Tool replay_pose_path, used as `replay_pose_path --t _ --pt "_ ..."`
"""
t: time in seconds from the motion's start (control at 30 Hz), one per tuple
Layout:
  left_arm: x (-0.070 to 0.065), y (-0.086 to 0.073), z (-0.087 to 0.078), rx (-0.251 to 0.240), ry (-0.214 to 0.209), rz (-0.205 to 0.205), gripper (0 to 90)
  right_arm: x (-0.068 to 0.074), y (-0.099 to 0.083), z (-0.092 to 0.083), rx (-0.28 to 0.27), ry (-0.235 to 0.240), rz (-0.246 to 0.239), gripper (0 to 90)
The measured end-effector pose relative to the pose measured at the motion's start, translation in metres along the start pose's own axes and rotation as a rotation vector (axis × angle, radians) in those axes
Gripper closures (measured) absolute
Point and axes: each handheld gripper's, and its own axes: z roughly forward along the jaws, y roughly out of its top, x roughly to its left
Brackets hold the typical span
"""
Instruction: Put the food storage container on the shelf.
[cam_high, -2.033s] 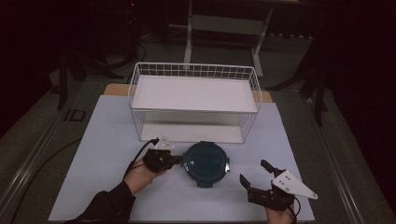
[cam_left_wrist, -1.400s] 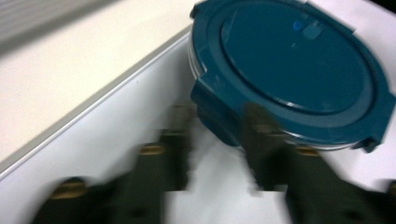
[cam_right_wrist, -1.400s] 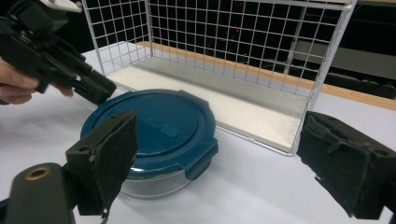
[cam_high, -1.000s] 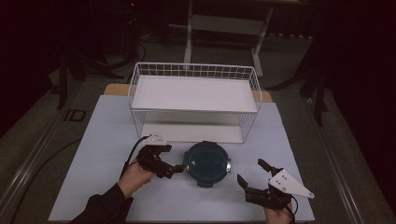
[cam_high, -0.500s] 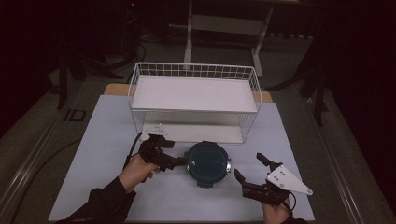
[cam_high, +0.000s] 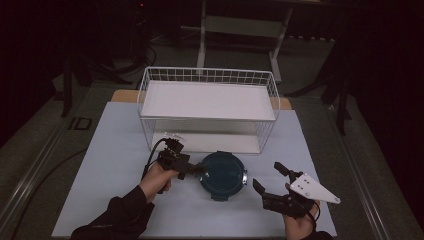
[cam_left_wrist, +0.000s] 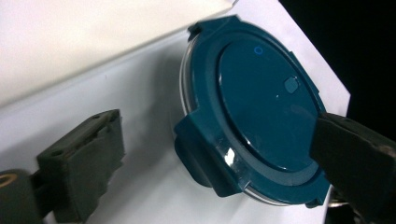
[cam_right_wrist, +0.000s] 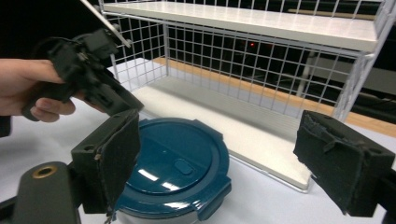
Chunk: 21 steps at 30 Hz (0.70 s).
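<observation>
Left tongs (cam_high: 196, 170) at container (cam_high: 223, 175) edge, right tongs (cam_high: 269, 183) apart

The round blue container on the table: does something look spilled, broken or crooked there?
Nothing stands out. The blue container sits flat on the white table, lid on and clips down, with no spill. The left claw is open at its rim.

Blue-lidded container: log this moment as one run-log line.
blue-lidded container: on table, in front of wire rack | left gripper: open, jaws straddling lid edge | right gripper: open, apart from container | lid: on
</observation>
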Motion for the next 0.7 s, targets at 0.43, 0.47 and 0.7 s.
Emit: replay_pose_path --t 0.43,0.47,0.7 --pt "0.014 0.0 0.006 0.062 -0.047 -0.165 30.5 0.013 -0.006 0.011 0.101 -0.008 -0.056 9.7" --pt "0.015 -0.001 0.007 0.069 -0.051 -0.175 33.7 0.013 -0.007 0.011 0.1 -0.011 -0.052 9.7" --pt "0.023 0.0 0.01 0.092 -0.093 -0.235 47.1 0.01 -0.008 0.011 0.111 0.01 -0.009 9.8"
